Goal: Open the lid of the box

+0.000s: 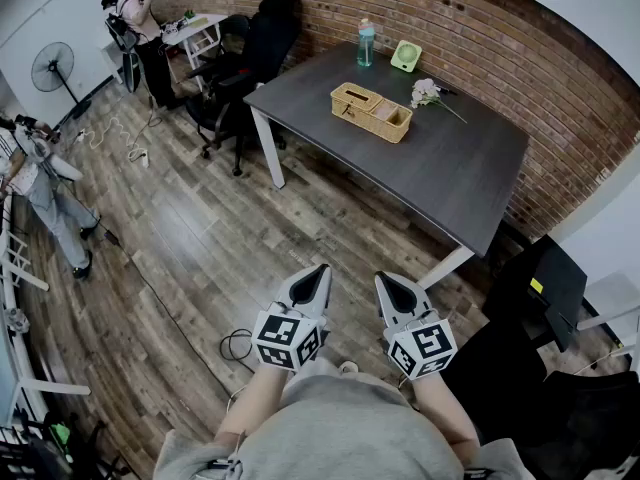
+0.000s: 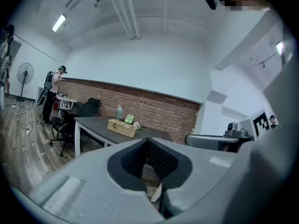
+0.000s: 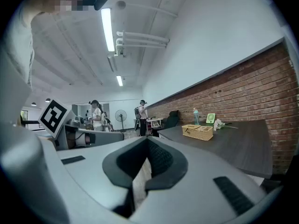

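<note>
The woven straw box point(image 1: 371, 111) stands on the dark grey table point(image 1: 450, 168), far ahead of both grippers. A flat lid with a small handle covers its left half. The left gripper view shows the box point(image 2: 122, 127) small and distant, and so does the right gripper view, where the box point(image 3: 197, 131) sits off to the right. My left gripper point(image 1: 311, 280) and right gripper point(image 1: 396, 290) are held side by side in front of the person's body, over the wooden floor. Both are shut and hold nothing.
On the table near the box are a teal bottle point(image 1: 366, 42), a small green fan point(image 1: 405, 56) and a white flower sprig point(image 1: 428, 93). Black office chairs point(image 1: 245, 53) stand at the table's left end, another chair point(image 1: 540, 278) at the right. Two people point(image 1: 140, 18) stand far left. A cable point(image 1: 235, 346) lies on the floor.
</note>
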`<action>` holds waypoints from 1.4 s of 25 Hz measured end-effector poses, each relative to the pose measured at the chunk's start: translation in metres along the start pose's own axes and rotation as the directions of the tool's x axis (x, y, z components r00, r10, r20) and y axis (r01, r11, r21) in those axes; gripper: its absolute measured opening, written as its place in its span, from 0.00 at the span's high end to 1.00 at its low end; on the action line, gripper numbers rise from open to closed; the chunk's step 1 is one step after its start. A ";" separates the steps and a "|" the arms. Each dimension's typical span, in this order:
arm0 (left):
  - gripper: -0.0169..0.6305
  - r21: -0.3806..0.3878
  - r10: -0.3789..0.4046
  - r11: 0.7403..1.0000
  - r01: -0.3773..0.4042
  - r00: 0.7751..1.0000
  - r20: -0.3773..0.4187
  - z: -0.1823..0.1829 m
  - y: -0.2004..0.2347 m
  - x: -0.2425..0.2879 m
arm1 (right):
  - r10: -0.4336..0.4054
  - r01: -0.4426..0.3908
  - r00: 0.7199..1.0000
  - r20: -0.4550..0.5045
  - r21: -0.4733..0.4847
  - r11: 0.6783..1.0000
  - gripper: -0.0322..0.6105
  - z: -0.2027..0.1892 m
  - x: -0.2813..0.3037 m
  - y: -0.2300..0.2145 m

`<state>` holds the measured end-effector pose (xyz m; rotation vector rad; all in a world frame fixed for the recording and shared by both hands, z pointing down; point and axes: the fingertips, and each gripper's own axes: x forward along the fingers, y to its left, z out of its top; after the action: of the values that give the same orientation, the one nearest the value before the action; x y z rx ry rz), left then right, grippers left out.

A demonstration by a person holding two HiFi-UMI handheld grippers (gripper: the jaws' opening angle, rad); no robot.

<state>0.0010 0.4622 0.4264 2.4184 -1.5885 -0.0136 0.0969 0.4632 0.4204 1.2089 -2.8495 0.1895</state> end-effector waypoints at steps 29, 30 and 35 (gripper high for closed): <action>0.90 0.018 0.022 1.000 -0.022 1.000 -0.003 -0.005 -0.018 -0.007 | 0.010 -0.009 1.000 -0.015 0.027 1.000 0.94 -0.008 -0.020 -0.009; 0.88 0.020 0.019 1.000 -0.019 1.000 -0.006 -0.005 -0.019 -0.007 | 0.012 -0.011 1.000 -0.017 0.030 0.999 0.91 -0.009 -0.020 -0.010; 0.83 0.038 0.008 0.999 -0.007 1.000 -0.020 -0.007 -0.021 -0.005 | 0.022 -0.021 0.999 -0.025 0.038 0.999 0.81 -0.009 -0.016 -0.015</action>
<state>0.0186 0.4757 0.4283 2.4333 -1.6028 0.0422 0.1192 0.4653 0.4291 1.1744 -2.8503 0.2594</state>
